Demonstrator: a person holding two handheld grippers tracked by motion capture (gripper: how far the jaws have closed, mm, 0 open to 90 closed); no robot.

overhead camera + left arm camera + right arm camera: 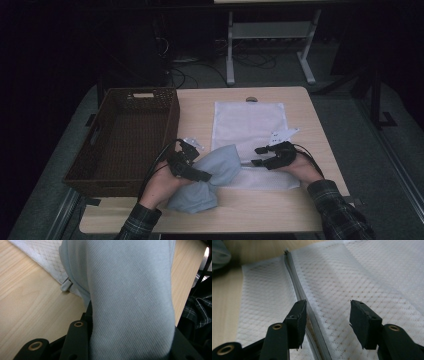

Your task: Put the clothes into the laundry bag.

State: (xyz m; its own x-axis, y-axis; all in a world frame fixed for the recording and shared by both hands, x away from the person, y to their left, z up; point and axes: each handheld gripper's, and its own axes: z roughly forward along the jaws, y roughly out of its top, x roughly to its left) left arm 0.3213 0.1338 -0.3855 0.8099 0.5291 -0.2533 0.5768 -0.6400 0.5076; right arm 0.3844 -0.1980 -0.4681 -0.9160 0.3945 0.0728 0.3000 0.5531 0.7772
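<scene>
Pale blue twill cloth (212, 172) pinched in my left gripper (192, 170); right gripper (261, 156), spread, hovers at three o'clock over white mesh zip bag (248, 122) to open it.

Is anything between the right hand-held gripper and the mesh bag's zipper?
Nothing visible: the right hand-held gripper is open right over the white mesh bag, its zipper beside one jaw.
</scene>
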